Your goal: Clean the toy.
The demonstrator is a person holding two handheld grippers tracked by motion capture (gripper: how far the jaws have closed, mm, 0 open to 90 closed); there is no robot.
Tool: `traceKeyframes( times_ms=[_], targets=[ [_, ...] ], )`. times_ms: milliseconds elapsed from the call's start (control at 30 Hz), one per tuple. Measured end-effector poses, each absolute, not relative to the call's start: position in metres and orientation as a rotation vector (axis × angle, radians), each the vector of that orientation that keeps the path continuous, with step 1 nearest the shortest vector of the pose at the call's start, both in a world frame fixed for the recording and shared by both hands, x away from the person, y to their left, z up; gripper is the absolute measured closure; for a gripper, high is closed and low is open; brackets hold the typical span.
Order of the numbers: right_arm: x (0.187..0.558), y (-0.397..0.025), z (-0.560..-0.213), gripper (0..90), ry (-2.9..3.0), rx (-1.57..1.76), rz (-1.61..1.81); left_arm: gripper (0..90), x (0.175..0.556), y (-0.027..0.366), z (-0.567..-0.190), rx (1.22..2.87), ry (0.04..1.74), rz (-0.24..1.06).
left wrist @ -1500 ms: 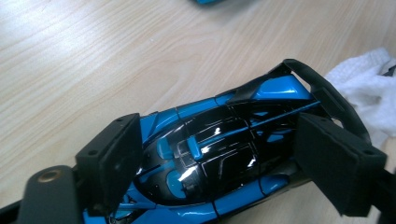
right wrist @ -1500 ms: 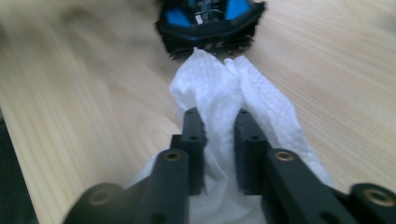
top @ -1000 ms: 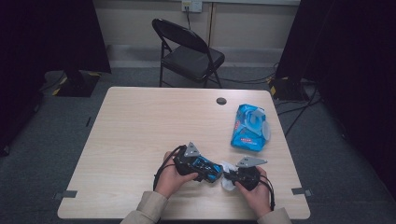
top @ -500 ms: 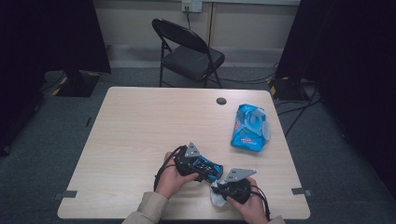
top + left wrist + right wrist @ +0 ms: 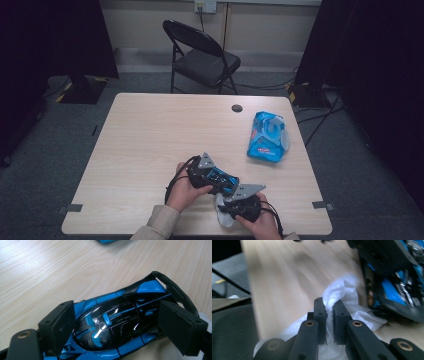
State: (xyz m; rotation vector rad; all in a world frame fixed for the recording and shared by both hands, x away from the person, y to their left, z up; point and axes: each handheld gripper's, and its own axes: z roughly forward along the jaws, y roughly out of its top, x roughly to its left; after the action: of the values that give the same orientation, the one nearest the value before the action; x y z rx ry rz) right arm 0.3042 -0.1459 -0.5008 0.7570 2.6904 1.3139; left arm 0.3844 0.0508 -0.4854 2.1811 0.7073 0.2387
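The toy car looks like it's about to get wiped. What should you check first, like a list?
1. Toy car sits between the left hand-held gripper's pads: ok, one pad on each side, though whether they press firmly: cannot tell.
2. White wipe pinched by the right hand-held gripper: ok, jaws nearly closed on a fold.
3. Wipe close to the car: ok, it lies right beside the car's edge in the right gripper view.
4. Car resting on the table: cannot tell, its underside is hidden.
5. Wipes packet out of the way: ok, it lies farther back on the right side.
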Motion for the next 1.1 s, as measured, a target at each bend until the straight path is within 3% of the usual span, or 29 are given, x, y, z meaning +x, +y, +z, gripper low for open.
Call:
traceKeyframes(
  times_ms=[233,533,867,1100],
  targets=[
    [0.298,-0.168,-0.476,84.3,2.626,0.757,1.391,14.7,0.385,0.050,-0.485,2.185,0.710,0.235],
    [0.322,-0.226,-0.466,84.3,2.372,1.019,1.397,14.3,0.387,0.050,-0.485,2.194,0.706,0.226],
    [0.341,-0.211,-0.500,83.8,2.426,1.054,1.268,14.3,0.387,0.050,-0.485,2.194,0.701,0.227],
    [0.344,-0.200,-0.506,83.5,2.468,1.001,1.231,14.2,0.387,0.050,-0.485,2.192,0.702,0.228]
  ],
)
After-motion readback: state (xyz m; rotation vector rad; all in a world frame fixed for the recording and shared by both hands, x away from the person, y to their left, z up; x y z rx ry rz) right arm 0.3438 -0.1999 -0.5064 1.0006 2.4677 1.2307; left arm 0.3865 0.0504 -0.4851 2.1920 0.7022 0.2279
